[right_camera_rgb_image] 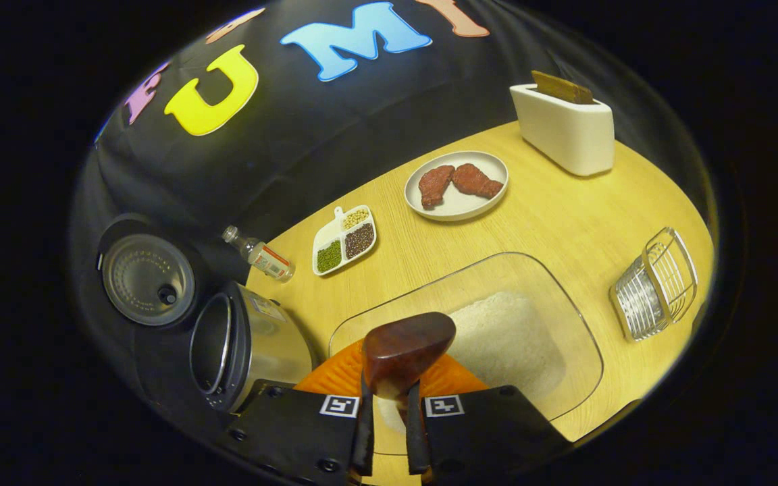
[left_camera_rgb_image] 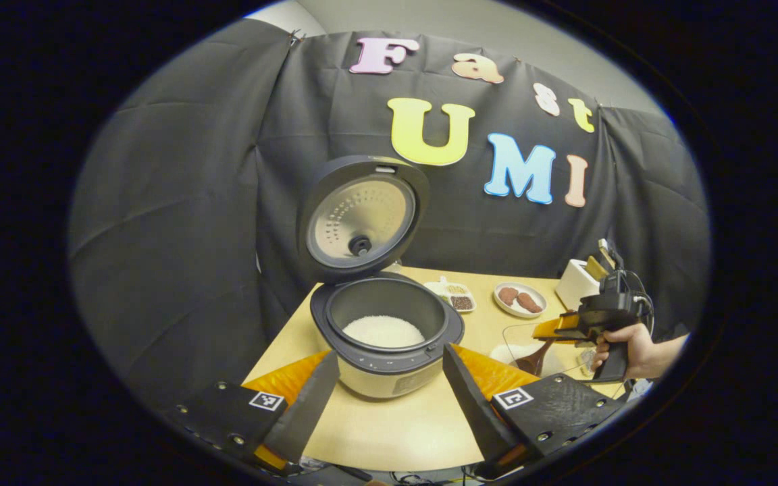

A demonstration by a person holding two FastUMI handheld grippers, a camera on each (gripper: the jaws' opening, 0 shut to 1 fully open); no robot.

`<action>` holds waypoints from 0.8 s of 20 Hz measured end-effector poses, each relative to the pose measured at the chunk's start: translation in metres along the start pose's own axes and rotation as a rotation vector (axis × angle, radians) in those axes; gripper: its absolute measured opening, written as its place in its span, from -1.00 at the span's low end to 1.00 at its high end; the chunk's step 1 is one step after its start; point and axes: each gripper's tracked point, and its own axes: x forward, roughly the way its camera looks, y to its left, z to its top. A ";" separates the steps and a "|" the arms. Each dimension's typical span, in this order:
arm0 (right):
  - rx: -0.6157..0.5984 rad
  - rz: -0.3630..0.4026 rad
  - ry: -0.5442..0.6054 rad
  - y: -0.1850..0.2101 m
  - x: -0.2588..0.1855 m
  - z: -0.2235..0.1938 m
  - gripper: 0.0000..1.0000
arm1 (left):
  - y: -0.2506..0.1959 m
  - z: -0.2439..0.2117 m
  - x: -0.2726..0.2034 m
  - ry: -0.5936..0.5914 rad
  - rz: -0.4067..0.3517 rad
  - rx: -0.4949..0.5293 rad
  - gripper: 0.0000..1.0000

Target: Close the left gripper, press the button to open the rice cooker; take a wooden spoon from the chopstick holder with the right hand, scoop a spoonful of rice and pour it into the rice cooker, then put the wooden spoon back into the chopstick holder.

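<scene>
The rice cooker (left_camera_rgb_image: 389, 364) stands open, lid (left_camera_rgb_image: 360, 219) upright, white rice (left_camera_rgb_image: 383, 331) in its pot. My left gripper (left_camera_rgb_image: 390, 354) is open, one finger on each side of the cooker's front, touching nothing. My right gripper (right_camera_rgb_image: 390, 393) is shut on the handle of the wooden spoon (right_camera_rgb_image: 406, 351). The spoon's dark bowl hangs over the near end of a glass dish (right_camera_rgb_image: 396, 297) of rice (right_camera_rgb_image: 507, 337); no rice shows on it. In the left gripper view, a hand (left_camera_rgb_image: 635, 351) holds the right gripper (left_camera_rgb_image: 588, 324) with the spoon (left_camera_rgb_image: 536, 359) over the dish (left_camera_rgb_image: 517, 334). The wire chopstick holder (right_camera_rgb_image: 656, 283) lies at the right.
On the wooden table (right_camera_rgb_image: 564, 216) are a plate (right_camera_rgb_image: 456, 202) of two meat pieces, a divided dish (right_camera_rgb_image: 345, 239) of beans, a small bottle (right_camera_rgb_image: 261, 256) lying down and a white toaster (right_camera_rgb_image: 564, 128). The cooker (right_camera_rgb_image: 240, 344) sits left of the glass dish.
</scene>
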 end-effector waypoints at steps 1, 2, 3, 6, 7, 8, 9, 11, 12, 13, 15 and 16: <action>0.020 0.001 0.002 -0.001 -0.003 0.000 -0.58 | 0.001 -0.001 0.000 0.002 0.002 0.003 0.92; 0.037 0.007 0.001 -0.002 -0.005 0.002 -0.58 | 0.001 -0.001 -0.002 0.002 0.004 0.001 0.92; 0.054 0.014 0.001 -0.004 -0.008 0.003 -0.58 | 0.000 0.002 -0.003 -0.006 0.002 -0.006 0.92; 0.121 0.022 -0.015 -0.017 -0.020 0.013 -0.64 | -0.006 0.010 0.000 -0.019 -0.012 -0.016 0.93; 0.148 0.018 -0.026 -0.023 -0.027 0.016 -0.58 | -0.009 0.011 0.000 -0.024 -0.017 -0.011 0.92; 0.175 0.015 -0.046 -0.028 -0.034 0.022 -0.58 | -0.012 0.013 0.000 -0.030 -0.023 -0.002 0.92; 0.190 0.014 -0.072 -0.031 -0.043 0.027 -0.58 | -0.014 0.017 0.001 -0.038 -0.026 0.008 0.92; 0.207 0.011 -0.118 -0.038 -0.063 0.036 -0.64 | -0.018 0.023 0.002 -0.061 -0.034 0.021 0.93; 0.218 0.008 -0.136 -0.041 -0.071 0.042 -0.65 | -0.024 0.023 0.003 -0.062 -0.048 0.021 0.92; 0.234 0.008 -0.154 -0.045 -0.077 0.046 -0.65 | -0.029 0.020 0.005 -0.059 -0.061 0.020 0.93; 0.295 0.009 -0.179 -0.051 -0.088 0.054 -0.58 | -0.037 0.017 0.010 -0.050 -0.081 0.020 0.93; 0.347 0.008 -0.192 -0.054 -0.094 0.057 -0.58 | -0.040 0.017 0.012 -0.049 -0.089 0.021 0.92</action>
